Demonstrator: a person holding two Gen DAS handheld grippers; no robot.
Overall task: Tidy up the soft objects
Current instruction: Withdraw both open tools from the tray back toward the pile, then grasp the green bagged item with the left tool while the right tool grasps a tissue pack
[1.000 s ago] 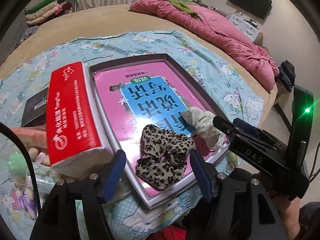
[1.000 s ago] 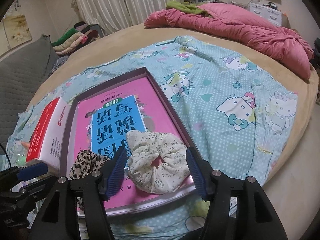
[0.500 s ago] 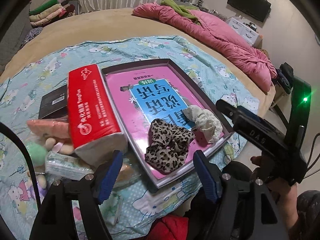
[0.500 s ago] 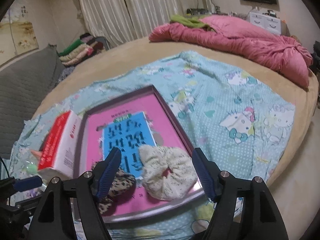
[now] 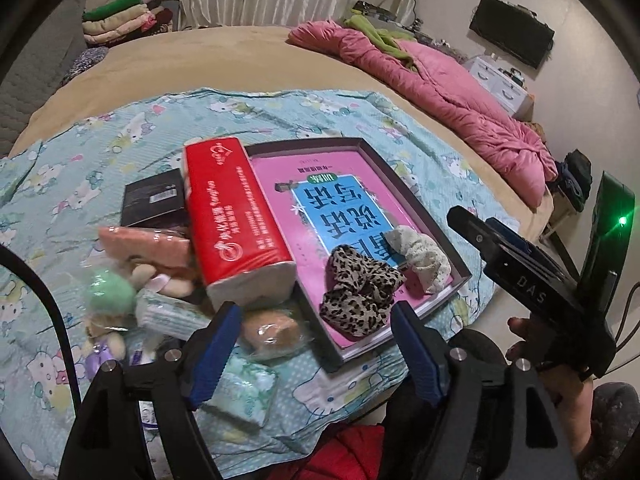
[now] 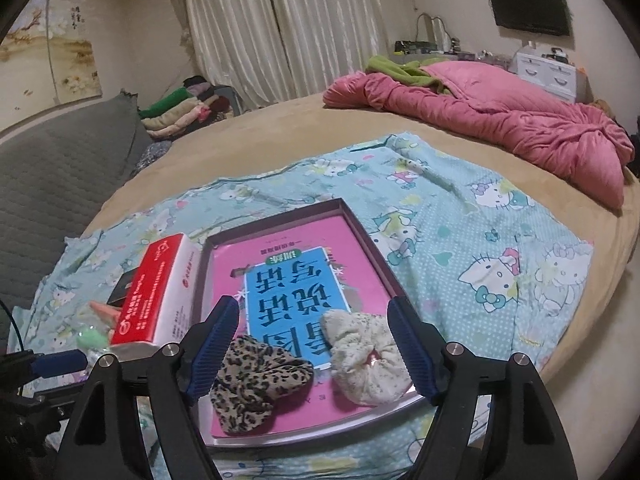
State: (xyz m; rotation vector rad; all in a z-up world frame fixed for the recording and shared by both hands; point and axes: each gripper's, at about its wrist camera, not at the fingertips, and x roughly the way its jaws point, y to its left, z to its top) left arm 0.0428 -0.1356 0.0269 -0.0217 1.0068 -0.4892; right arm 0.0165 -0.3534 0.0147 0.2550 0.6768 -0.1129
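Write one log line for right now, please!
left gripper: open, empty | right gripper: open, empty | leopard scrunchie, cream scrunchie: in box tray

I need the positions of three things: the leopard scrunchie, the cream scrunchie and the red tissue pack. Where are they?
leopard scrunchie (image 6: 256,384): right wrist view, on its spotted fabric.
cream scrunchie (image 6: 366,360): right wrist view, on its ruffled ring.
red tissue pack (image 5: 232,216): left wrist view, on its red top face.
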